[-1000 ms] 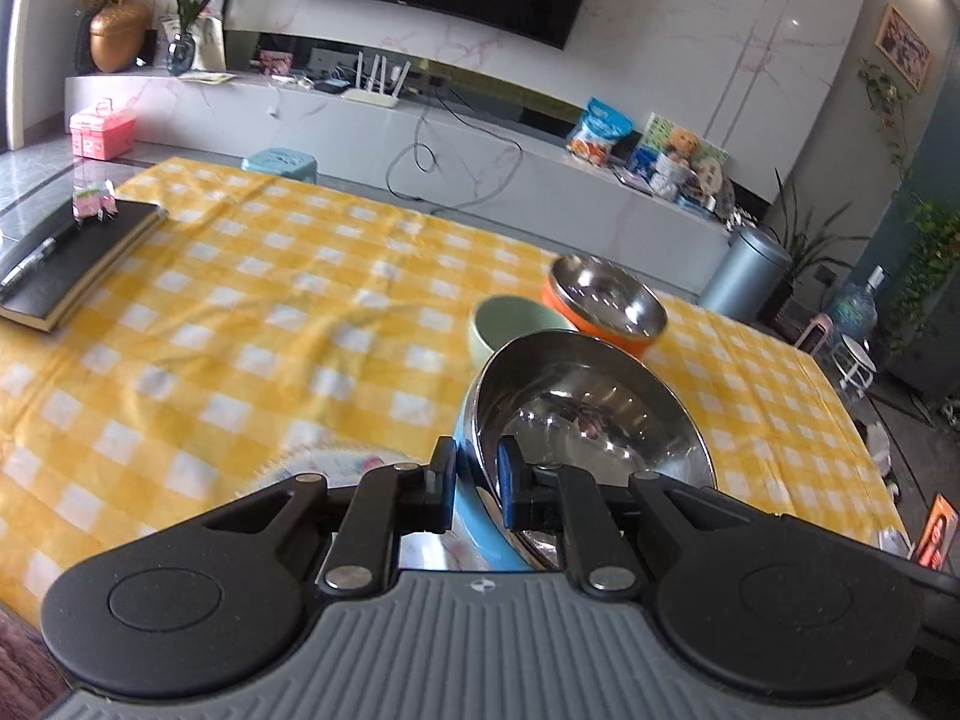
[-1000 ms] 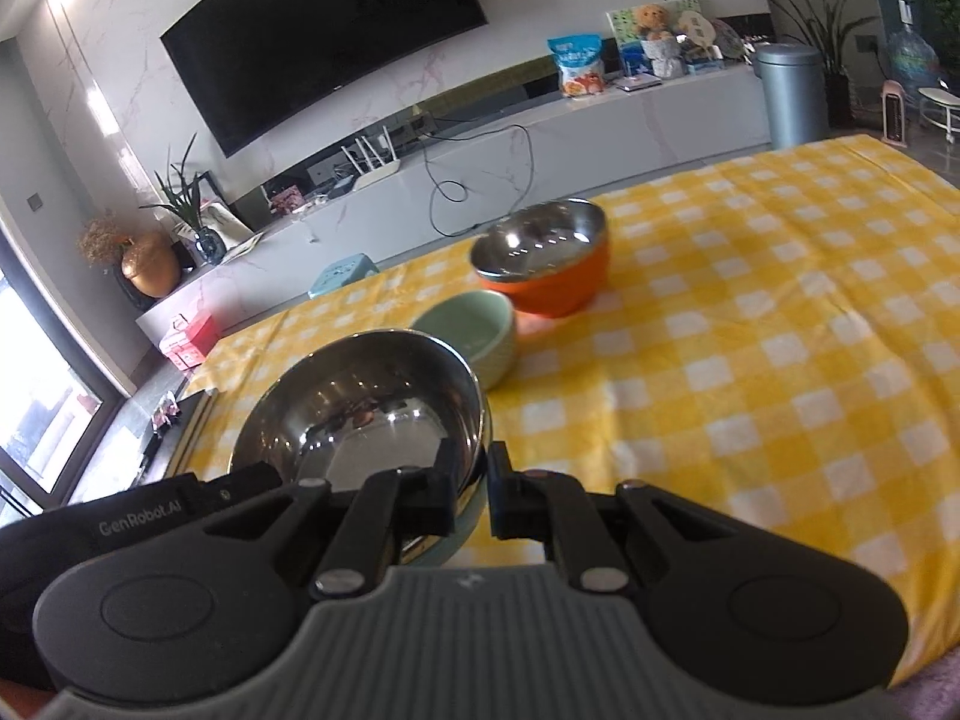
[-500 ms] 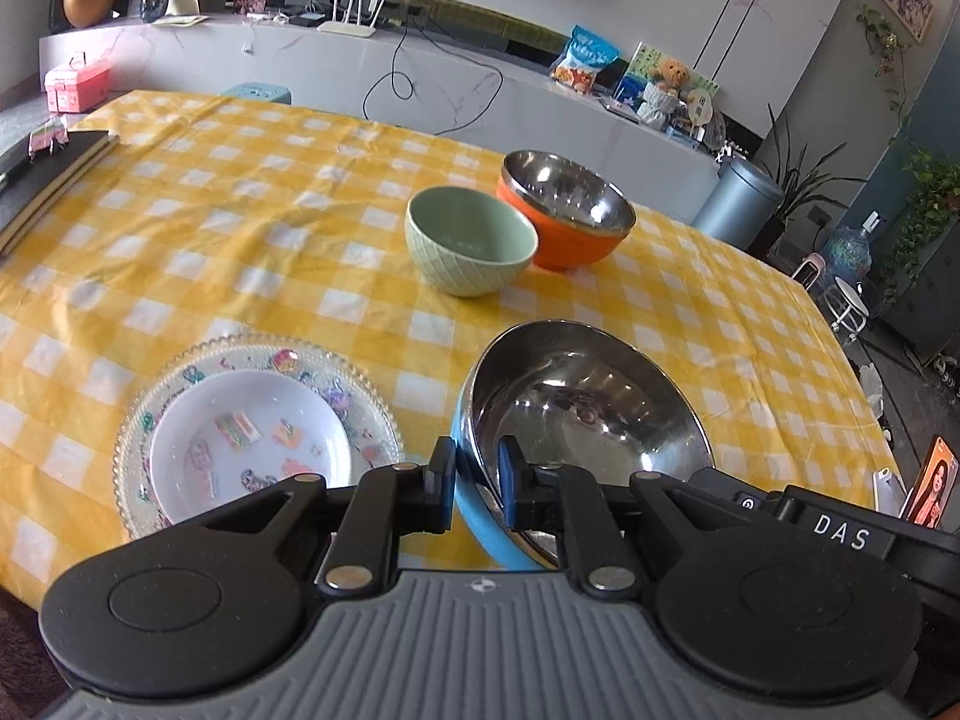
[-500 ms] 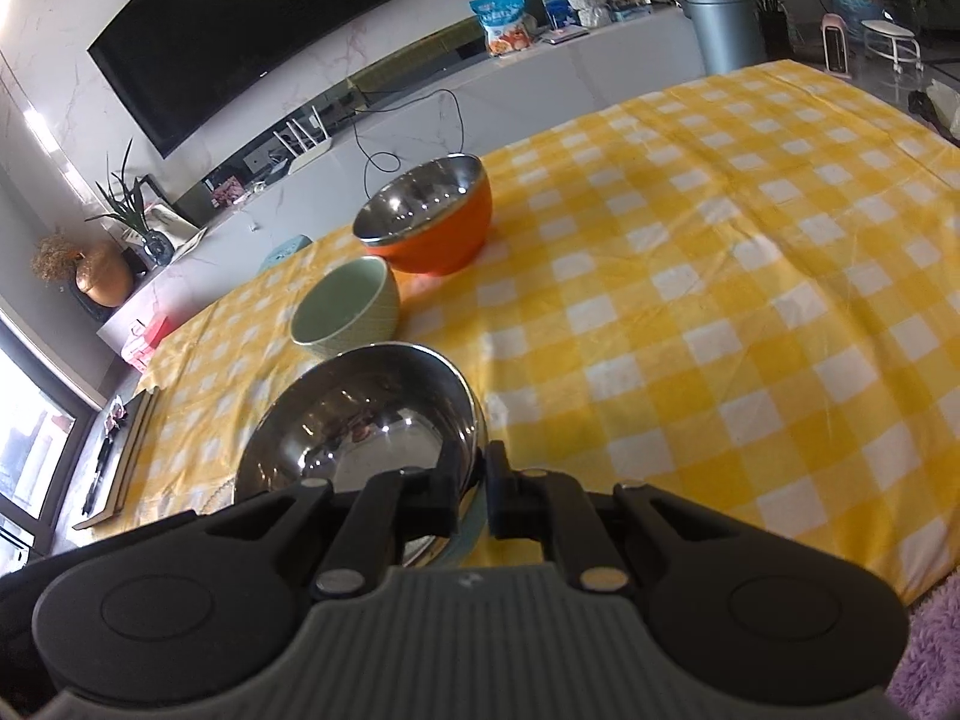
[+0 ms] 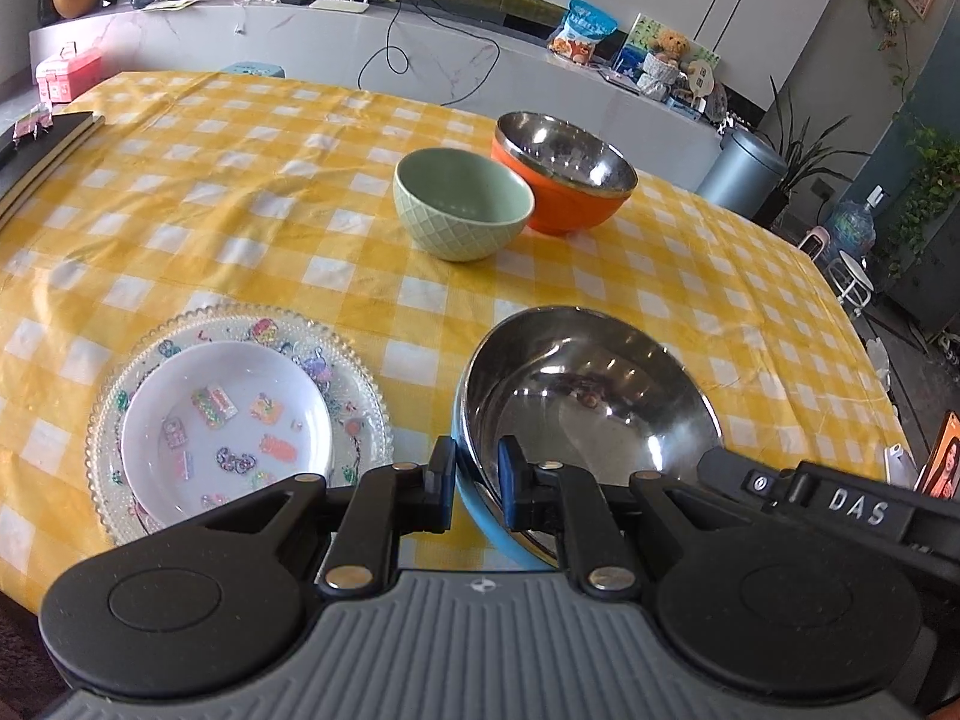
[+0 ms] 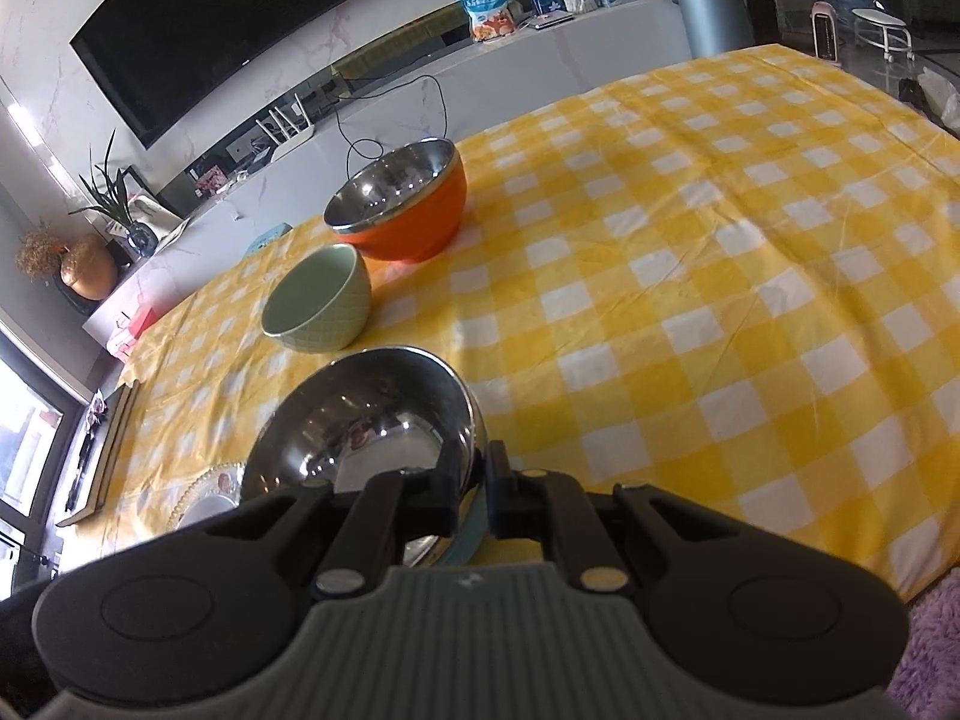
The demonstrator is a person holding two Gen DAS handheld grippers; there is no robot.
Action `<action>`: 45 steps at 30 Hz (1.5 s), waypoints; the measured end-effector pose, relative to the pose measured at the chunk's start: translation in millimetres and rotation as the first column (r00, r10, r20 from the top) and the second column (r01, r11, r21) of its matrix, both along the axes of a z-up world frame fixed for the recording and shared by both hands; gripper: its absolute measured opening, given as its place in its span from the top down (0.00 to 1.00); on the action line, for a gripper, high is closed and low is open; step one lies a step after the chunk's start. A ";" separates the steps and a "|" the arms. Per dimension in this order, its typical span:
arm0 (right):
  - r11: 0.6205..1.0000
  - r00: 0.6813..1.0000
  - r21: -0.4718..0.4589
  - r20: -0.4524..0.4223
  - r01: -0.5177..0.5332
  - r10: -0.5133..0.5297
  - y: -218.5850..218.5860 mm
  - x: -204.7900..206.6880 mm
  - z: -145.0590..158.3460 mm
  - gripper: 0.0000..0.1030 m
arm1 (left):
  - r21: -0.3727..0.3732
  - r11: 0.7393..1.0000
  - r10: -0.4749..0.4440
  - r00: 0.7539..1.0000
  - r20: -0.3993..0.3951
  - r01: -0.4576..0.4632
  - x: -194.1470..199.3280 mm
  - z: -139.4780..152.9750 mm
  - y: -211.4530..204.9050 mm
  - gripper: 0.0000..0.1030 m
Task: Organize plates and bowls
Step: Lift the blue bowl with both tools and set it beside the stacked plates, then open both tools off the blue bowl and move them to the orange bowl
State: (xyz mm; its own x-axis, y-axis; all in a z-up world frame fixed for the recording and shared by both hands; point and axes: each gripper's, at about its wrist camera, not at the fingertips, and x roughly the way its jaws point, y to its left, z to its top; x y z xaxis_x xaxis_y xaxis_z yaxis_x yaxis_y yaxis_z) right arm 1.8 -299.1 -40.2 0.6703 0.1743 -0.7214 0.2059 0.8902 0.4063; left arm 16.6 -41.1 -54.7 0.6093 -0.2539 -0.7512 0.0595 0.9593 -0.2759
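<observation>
A steel bowl with a blue outside (image 5: 591, 396) (image 6: 366, 426) is held at the near edge of the table. My left gripper (image 5: 477, 474) is shut on its left rim, one finger inside and one outside. My right gripper (image 6: 474, 483) is shut on its right rim the same way. A green bowl (image 5: 462, 210) (image 6: 318, 297) and an orange bowl with a steel inside (image 5: 564, 171) (image 6: 399, 207) stand touching farther back. A clear beaded plate (image 5: 114, 414) (image 6: 204, 495) with a small white plate (image 5: 225, 426) on it lies to the left.
The table wears a yellow checked cloth (image 5: 228, 198) (image 6: 720, 276). A dark notebook (image 5: 42, 147) lies at its far left edge. Behind the table runs a white low cabinet (image 5: 420, 72) with a router, snacks and a grey bin (image 5: 741, 180).
Both grippers have sunk and tipped downward with the steel bowl, which now hangs lower over the cloth. The plates and the two far bowls have come fully into view.
</observation>
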 end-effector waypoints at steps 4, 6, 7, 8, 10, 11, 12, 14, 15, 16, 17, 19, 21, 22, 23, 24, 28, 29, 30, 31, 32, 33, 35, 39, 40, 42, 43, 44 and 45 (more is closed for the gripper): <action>1.000 1.000 0.006 -0.003 0.006 -0.006 -1.3 0.4 -0.2 0.94 | 0.004 1.000 -0.009 1.000 0.000 0.009 0.3 0.6 -0.9 0.85; 1.000 1.000 0.004 -0.003 0.006 -0.006 -1.9 0.5 -0.7 0.94 | -0.002 1.000 -0.012 1.000 -0.003 0.012 0.6 0.6 -0.3 0.84; 1.000 1.000 0.006 -0.003 0.008 -0.008 -2.6 0.3 -1.0 0.94 | -0.001 1.000 -0.013 1.000 -0.003 0.013 0.5 0.6 -0.4 0.84; 1.000 1.000 0.009 -0.005 0.009 -0.009 -2.8 0.1 -1.0 0.94 | 0.000 1.000 -0.014 1.000 -0.003 0.014 0.5 0.8 -0.6 0.84; 1.000 1.000 0.015 -0.005 0.010 -0.010 -2.8 0.1 -0.2 0.91 | -0.010 1.000 -0.016 1.000 -0.002 0.016 0.7 0.7 0.4 0.79; 1.000 1.000 0.018 -0.003 0.009 -0.009 -3.1 0.0 -0.1 0.91 | -0.020 1.000 -0.017 1.000 -0.003 0.017 0.8 0.7 1.2 0.75; 1.000 1.000 0.018 -0.002 0.009 -0.009 -2.4 -0.1 0.7 0.90 | -0.028 0.999 -0.018 1.000 -0.001 0.018 0.3 0.8 1.9 0.69; 1.000 1.000 0.003 0.004 0.003 -0.003 -0.4 -0.3 2.7 0.87 | -0.026 1.000 -0.017 1.000 0.010 0.017 -1.0 2.5 2.6 0.64; 1.000 1.000 -0.003 0.007 0.002 -0.002 0.0 -0.5 3.4 0.75 | -0.023 1.000 -0.016 1.000 0.016 0.016 -1.9 3.6 3.1 0.61; 1.000 1.000 -0.005 0.013 0.005 -0.005 0.4 -1.0 4.3 0.67 | -0.023 1.000 -0.014 1.000 0.026 0.015 -2.8 5.5 3.7 0.58; 1.000 1.000 -0.007 0.019 0.006 -0.006 0.3 -1.4 5.3 0.67 | -0.021 1.000 -0.011 0.999 0.035 0.012 -3.6 7.4 4.6 0.57; 1.000 0.999 -0.024 0.030 0.013 -0.012 0.8 -2.3 7.9 0.66 | -0.009 1.000 -0.004 0.998 0.057 0.005 -4.1 12.8 6.6 0.54; 0.999 0.999 -0.036 0.041 0.020 -0.019 0.4 -2.7 10.7 0.65 | -0.002 1.000 -0.002 0.997 0.083 0.002 -3.7 19.8 8.9 0.54; 0.999 0.999 -0.039 0.047 0.024 -0.022 -0.2 -2.7 12.6 0.64 | -0.003 1.000 -0.004 0.996 0.094 0.004 -3.0 22.6 10.0 0.54; 0.999 0.998 -0.041 0.050 0.026 -0.024 -0.6 -2.2 13.9 0.64 | -0.008 1.000 -0.008 0.994 0.105 0.009 -1.5 25.9 11.4 0.54; 0.999 0.998 -0.043 0.055 0.026 -0.024 -0.6 -1.3 15.4 0.63 | -0.012 1.000 -0.014 0.994 0.111 0.016 1.2 29.2 12.6 0.54; 0.998 0.997 -0.061 0.072 0.010 -0.005 1.1 7.2 24.1 0.63 | -0.011 0.999 -0.043 0.989 0.140 0.045 13.6 41.9 13.9 0.54; 0.998 0.997 -0.068 0.080 0.005 0.000 2.2 9.6 27.0 0.63 | -0.011 0.999 -0.047 0.988 0.146 0.049 17.9 45.3 13.9 0.54; 0.997 0.996 -0.075 0.086 0.002 0.005 3.2 12.6 29.9 0.62 | -0.012 0.998 -0.054 0.987 0.149 0.056 22.6 48.3 13.8 0.54; 0.997 0.996 -0.082 0.092 -0.001 0.009 4.4 15.9 32.5 0.61 | -0.016 0.998 -0.062 0.987 0.151 0.065 27.1 51.4 13.3 0.54; 0.996 0.995 -0.088 0.096 -0.005 0.013 5.8 19.3 34.7 0.59 | -0.020 0.997 -0.072 0.986 0.153 0.076 32.0 54.2 12.5 0.54; 0.996 0.995 -0.092 0.098 -0.010 0.019 6.6 22.9 35.7 0.57 | -0.025 0.996 -0.085 0.984 0.156 0.090 36.4 56.7 11.7 0.54; 0.995 0.995 -0.101 0.095 -0.022 0.031 8.6 31.5 37.4 0.57 | -0.033 0.992 -0.111 0.980 0.162 0.118 46.7 60.4 9.6 0.54; 0.991 0.995 -0.130 0.089 -0.042 0.054 10.2 51.8 40.1 0.57 | -0.030 0.989 -0.134 0.976 0.171 0.141 68.3 64.3 5.8 0.54; 0.988 0.994 -0.147 0.091 -0.048 0.062 10.8 57.9 41.5 0.56 | -0.028 0.990 -0.133 0.977 0.168 0.140 74.4 64.4 5.0 0.54; 0.981 0.992 -0.183 0.095 -0.060 0.078 11.7 71.2 44.5 0.56 | -0.017 0.991 -0.130 0.978 0.166 0.134 86.7 63.8 3.6 0.54; 0.977 0.991 -0.202 0.099 -0.064 0.085 12.1 79.7 46.1 0.56 | -0.012 0.991 -0.128 0.978 0.165 0.132 92.2 63.7 2.7 0.54; 0.974 0.991 -0.216 0.102 -0.067 0.091 12.3 87.0 47.1 0.56 | -0.011 0.992 -0.126 0.978 0.165 0.129 98.9 63.8 2.8 0.54; 0.972 0.989 -0.225 0.107 -0.072 0.098 12.3 95.0 48.4 0.56 | -0.013 0.992 -0.123 0.979 0.164 0.127 105.0 63.9 3.0 0.54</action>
